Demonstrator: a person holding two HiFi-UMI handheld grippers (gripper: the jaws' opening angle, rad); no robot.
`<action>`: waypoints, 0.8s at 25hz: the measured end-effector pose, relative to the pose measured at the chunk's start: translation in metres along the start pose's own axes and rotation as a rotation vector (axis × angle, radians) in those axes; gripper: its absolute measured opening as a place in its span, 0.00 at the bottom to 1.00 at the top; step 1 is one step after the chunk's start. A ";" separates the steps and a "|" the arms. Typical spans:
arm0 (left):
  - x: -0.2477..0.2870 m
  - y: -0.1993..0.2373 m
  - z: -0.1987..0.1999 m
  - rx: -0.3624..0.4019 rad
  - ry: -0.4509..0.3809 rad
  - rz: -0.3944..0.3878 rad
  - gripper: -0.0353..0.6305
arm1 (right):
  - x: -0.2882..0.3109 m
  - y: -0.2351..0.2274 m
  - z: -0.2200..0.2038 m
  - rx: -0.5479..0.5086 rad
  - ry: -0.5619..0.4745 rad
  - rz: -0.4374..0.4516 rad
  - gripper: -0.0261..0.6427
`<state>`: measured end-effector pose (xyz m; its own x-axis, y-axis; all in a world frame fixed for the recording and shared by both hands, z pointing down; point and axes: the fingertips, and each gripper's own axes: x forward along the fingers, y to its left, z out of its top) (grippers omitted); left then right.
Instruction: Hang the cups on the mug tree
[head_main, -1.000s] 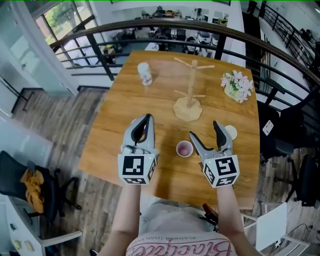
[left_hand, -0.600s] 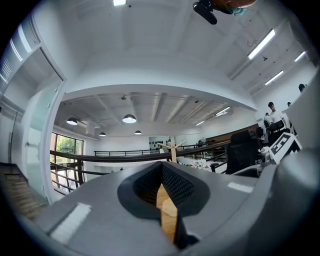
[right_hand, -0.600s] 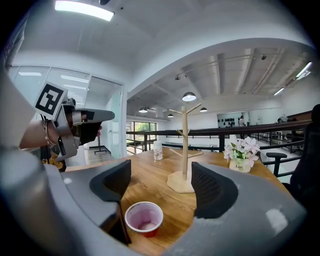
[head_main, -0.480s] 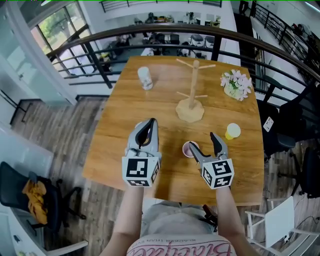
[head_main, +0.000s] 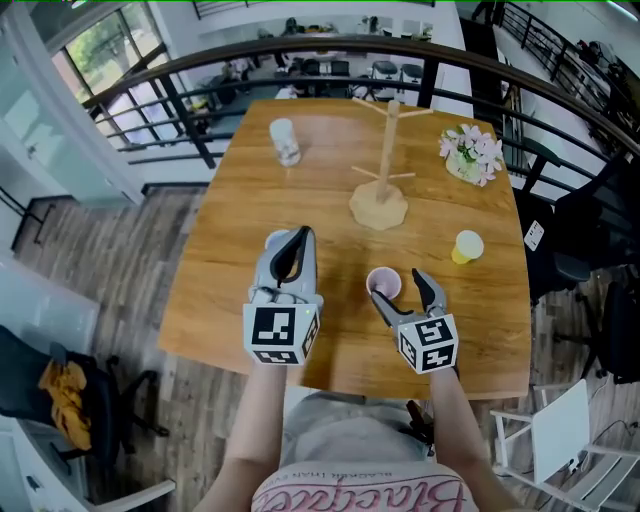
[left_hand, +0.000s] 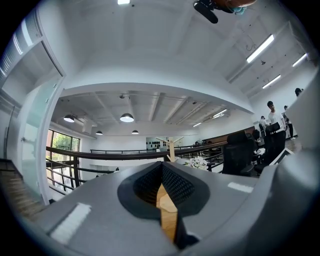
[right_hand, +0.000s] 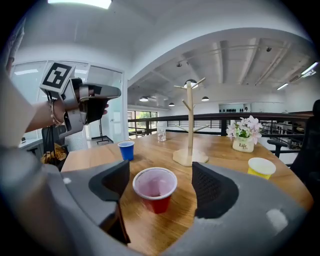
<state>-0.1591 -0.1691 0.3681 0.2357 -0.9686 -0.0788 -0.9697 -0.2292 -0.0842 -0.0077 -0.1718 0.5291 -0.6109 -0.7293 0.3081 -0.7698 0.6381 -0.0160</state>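
Right gripper: jaws wide apart, gripping nothing. We see the red cup upright on the table in the gap between the two pads, touching neither. The near edge of the table lies just behind this gripper. Ahead of the cup, bare wood runs up to the round base of the mug tree, which stands straight ahead near the far edge. To the gripper's right, the yellow cup sits near the right edge, well apart from the red one. To the gripper's left and a little ahead stands the blue cup. Beyond it a clear glass stands near the far edge. Ahead and to the right, a flower pot occupies the far right corner. A dark railing curves behind the far edge. Left gripper: jaws shut together with nothing between them, held level above the table to the left of the right gripper. We count three cups (one red, one blue, one yellow), all on the table top, plus one glass, one mug tree and one flower pot. The blue cup shows only in the right gripper view. In the left gripper view the closed jaws hide nearly all of the table, leaving a sliver of wood and the tip of the tree. We cannot count the tree's pegs with certainty.
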 end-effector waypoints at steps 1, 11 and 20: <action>0.000 0.000 -0.002 -0.002 0.002 -0.001 0.07 | 0.001 0.001 -0.005 -0.002 0.012 0.001 0.63; 0.005 0.000 -0.019 -0.006 0.027 -0.020 0.07 | 0.022 0.008 -0.047 0.009 0.106 -0.003 0.63; 0.011 0.007 -0.033 -0.006 0.057 -0.019 0.07 | 0.041 0.008 -0.059 0.009 0.120 -0.015 0.56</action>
<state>-0.1649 -0.1848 0.3992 0.2502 -0.9680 -0.0202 -0.9655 -0.2479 -0.0794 -0.0278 -0.1824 0.5980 -0.5729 -0.7037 0.4204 -0.7810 0.6243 -0.0192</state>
